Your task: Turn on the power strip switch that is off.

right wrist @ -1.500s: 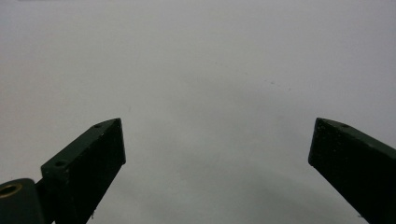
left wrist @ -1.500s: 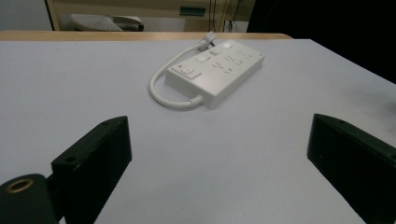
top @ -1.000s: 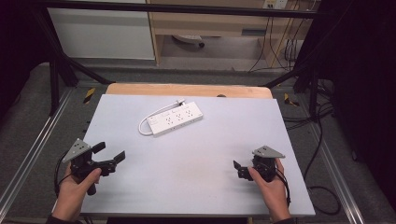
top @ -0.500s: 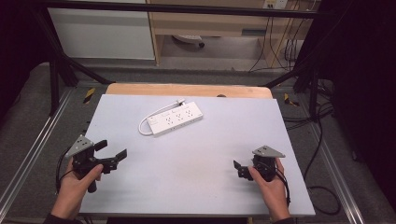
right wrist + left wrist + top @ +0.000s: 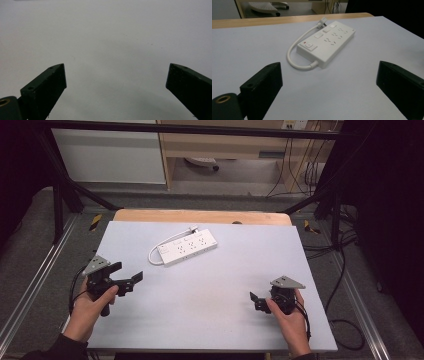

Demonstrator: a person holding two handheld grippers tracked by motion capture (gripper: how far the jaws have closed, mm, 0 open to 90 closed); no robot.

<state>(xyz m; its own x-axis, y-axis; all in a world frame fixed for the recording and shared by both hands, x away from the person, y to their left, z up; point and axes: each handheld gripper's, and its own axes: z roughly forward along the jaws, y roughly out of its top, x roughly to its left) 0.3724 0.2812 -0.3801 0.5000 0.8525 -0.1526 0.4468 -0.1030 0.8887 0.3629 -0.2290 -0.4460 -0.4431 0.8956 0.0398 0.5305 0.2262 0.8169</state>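
Power strip (image 5: 187, 248) lies flat on the grey surface (image 5: 210, 320), upper-middle of the high view, turned diagonal: switch end points lower left, far end upper right. Its short white cord (image 5: 154, 255) loops out from the switch end and curls back along the strip's upper edge, with the plug (image 5: 193, 227) resting near the far end. Left gripper (image 5: 126, 277) sits at lower left of the high view, held in the left hand (image 5: 92, 302), jaws spread wide, nothing between them, aimed up and right toward the strip but well apart from it. In the left gripper view the strip (image 5: 327, 42) is centre frame beyond the two black jaws, switch with red dot (image 5: 308, 45) nearest, cord (image 5: 295, 56) arcing on the left side, plug (image 5: 322, 23) at the top. Right gripper (image 5: 256, 301) is at lower right of the high view, in the right hand (image 5: 290, 322), jaws also released and empty, pointing left across bare surface, far from the strip. Right gripper view has the two jaws wide apart at the bottom corners over plain grey surface (image 5: 107, 50). Grey three-cornered plates top both grippers. A wooden edge (image 5: 200, 216) runs behind the grey surface at the top.
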